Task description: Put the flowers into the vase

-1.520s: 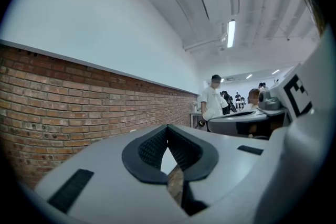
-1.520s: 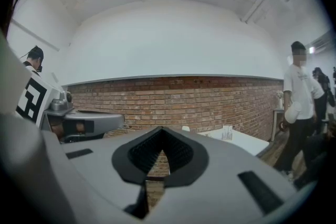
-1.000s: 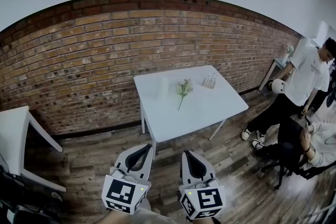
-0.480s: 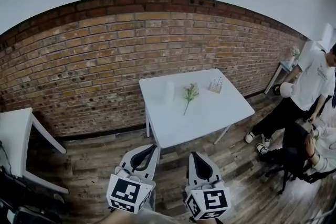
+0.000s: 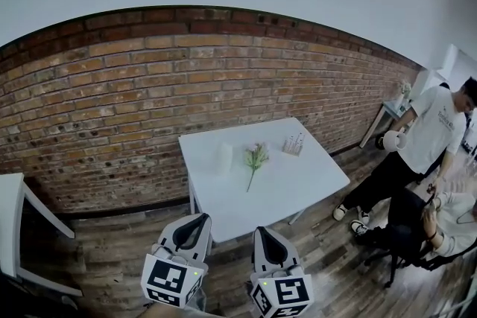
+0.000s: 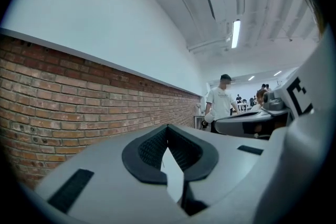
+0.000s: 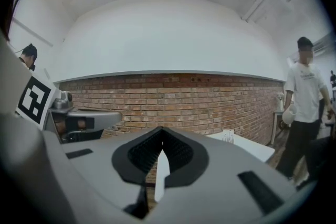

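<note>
- The step in hand, as I judge it, is the approach. Both tools are short of the near edge and nothing has been picked up yet.
- The left hand-held gripper [image 5: 200, 221] has its jaws closed tip to tip, with nothing between them.
- The right hand-held gripper [image 5: 263, 233] is the same: jaws together, empty.
- The flowers [image 5: 254, 160] lie flat near the middle of the surface [image 5: 298, 190], with the blooms toward the far edge and the stem pointing at the near edge.
- Two things could be the vase: a pale upright thing [image 5: 226, 154] just left of the flowers, and a small clear holder [image 5: 293, 145] toward the far right corner. Both are too small here to tell which it is.
- To do this step well, come up square to the near edge and stop with the tips over the surface, not against its rim.
- Open the picking jaws before they reach the stem — closed, they would only push it along.
- The stem looks thin and light, so take it low and across its length, clear of the blooms so they are not crushed.
- Keep the other tool free to steady the vase — a light vessel would likely tip when a stem goes in at a slant.
- A person [image 5: 436, 123] stands well off the right edge, apart from the work.
</note>
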